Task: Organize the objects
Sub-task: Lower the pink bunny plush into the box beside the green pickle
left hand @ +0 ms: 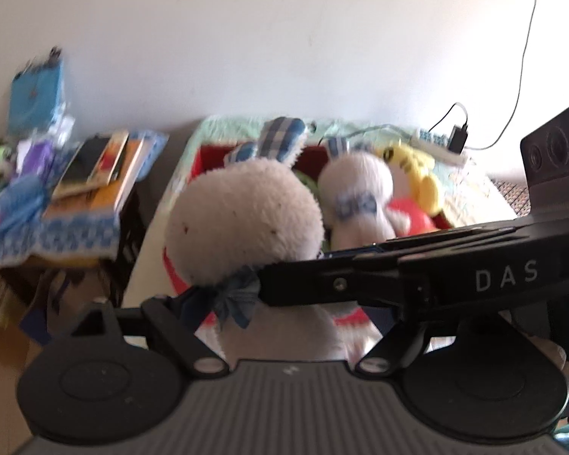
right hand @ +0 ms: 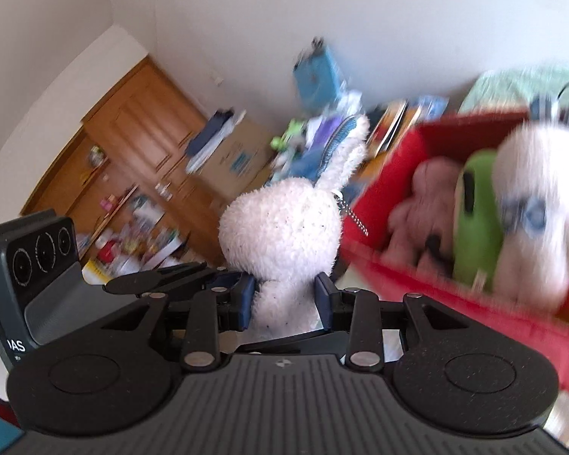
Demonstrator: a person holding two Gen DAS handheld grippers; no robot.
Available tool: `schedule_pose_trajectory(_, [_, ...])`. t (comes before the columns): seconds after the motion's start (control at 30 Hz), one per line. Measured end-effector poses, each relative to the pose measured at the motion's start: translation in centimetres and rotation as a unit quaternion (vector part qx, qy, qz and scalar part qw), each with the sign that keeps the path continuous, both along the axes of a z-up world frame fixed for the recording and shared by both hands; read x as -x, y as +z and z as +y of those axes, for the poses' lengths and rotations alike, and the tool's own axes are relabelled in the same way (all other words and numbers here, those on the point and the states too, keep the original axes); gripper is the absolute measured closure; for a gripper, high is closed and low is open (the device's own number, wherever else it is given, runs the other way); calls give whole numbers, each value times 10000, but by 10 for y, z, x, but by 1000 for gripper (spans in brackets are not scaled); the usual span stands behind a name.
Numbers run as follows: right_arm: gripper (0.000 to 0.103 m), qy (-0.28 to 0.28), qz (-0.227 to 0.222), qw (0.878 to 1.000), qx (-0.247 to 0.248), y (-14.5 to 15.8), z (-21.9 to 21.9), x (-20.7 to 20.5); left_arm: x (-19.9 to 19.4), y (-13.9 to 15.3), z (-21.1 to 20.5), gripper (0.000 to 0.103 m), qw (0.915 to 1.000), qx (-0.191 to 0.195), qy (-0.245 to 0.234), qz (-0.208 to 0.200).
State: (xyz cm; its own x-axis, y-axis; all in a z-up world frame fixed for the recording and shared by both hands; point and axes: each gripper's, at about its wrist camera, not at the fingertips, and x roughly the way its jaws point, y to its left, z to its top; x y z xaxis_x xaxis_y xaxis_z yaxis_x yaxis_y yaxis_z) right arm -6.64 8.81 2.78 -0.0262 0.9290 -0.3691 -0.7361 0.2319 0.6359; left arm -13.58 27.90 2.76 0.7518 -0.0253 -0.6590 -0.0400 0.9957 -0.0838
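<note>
A: Right gripper (right hand: pixel 284 301), state?

B: Blue pads pressed in on the white plush rabbit (right hand: pixel 284 223) at the neck, just under the head. Pinching it, plush bulging either side of the pads.

A: Left gripper (left hand: pixel 223 303)?

B: Also at the rabbit (left hand: pixel 242 223), around the blue neck bow (left hand: pixel 235 299). The right gripper's arm crossed in front in that view, so I couldn't tell if the left one was clamped or just beside it.

A: Where was the rabbit?

B: Held up in the air at the near left corner of the red bin (right hand: pixel 470 292), outside it, not resting on anything I could see.

A: Bin contents?

B: Crowded. A second white plush (left hand: pixel 356 193), a yellow plush (left hand: pixel 417 174), a pink one (right hand: pixel 421 204), something green (right hand: pixel 474 220). Bin sat on a pale green blanket (left hand: pixel 216 129). Book stack (left hand: pixel 102 174) on a cloth-covered crate off its left edge.

A: Handling?

B: My read: light, soft, squashes under the pads, nothing breakable. The head would flop, and the fuzzy fabric could slide if pinched by fur alone. The neck was the best hold, narrow and firm enough. Ear (right hand: pixel 345 148) too floppy.

A: Risk?

B: Little free room in the bin; it could perch on the others and tumble off.
</note>
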Motion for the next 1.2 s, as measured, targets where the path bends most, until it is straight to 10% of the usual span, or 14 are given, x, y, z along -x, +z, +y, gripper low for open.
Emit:
schedule_pose_trajectory(0.53, [66,-1495,-44,9877,453,-27,43,-65,-114,-38,51,21,9961,280,-780,292])
schedule_pose_trajectory(1.2, [65,-2069,220,9749,788,-39,37,-58,-126,-53,50,11,9942,38,-738,782])
